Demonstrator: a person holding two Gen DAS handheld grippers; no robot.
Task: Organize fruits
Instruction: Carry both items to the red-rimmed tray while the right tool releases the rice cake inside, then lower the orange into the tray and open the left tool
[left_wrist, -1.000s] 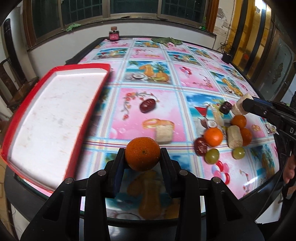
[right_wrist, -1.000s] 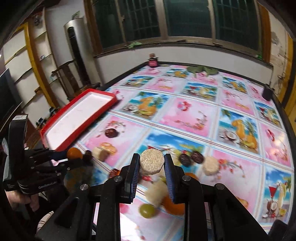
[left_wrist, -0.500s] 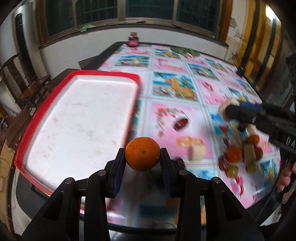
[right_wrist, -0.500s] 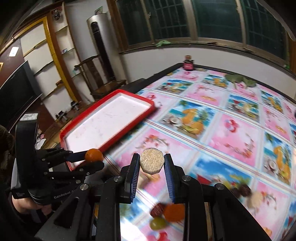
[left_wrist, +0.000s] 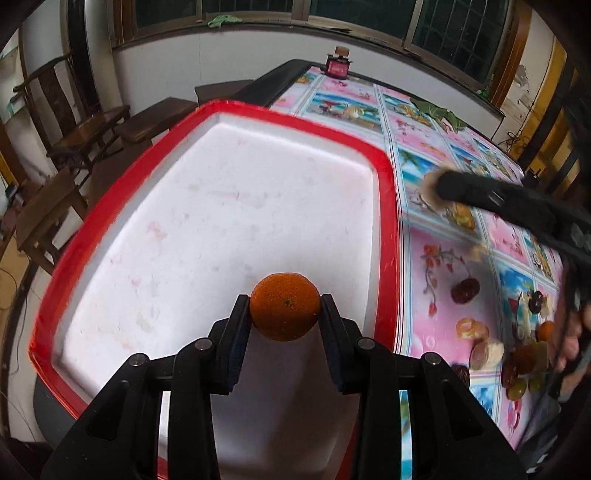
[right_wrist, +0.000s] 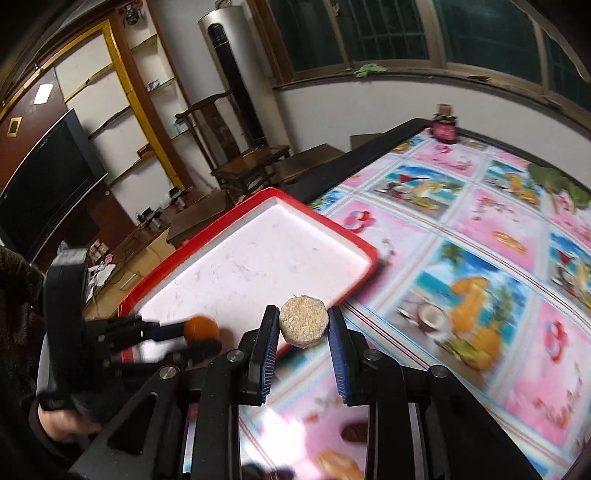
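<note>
Fruits are in both grippers at once: the left gripper (left_wrist: 284, 314) pinches a small orange (left_wrist: 284, 311) across its middle, one pad on each flank, so the round fruit cannot roll out while it hangs over the near part of the red tray (left_wrist: 386, 173). The right gripper (right_wrist: 303, 326) has its jaws pressed on a pale, grainy cut piece (right_wrist: 303, 325), gripped on two flat sides with the cut face turned to the camera; that piece is above the tabletop (right_wrist: 491, 229) just beside the tray's long edge, not yet over it.

Both loads seem held high and level for carrying, which suggests the tray is the collecting place for everything.

Its white floor is bare; nothing lies in it yet. The other fruit waits in a loose heap (left_wrist: 521, 358) on the patterned cloth, well apart from the tray: dark dates, a green grape, oranges and more pale chunks, with one date (left_wrist: 465, 290) lying alone nearer the tray.
</note>
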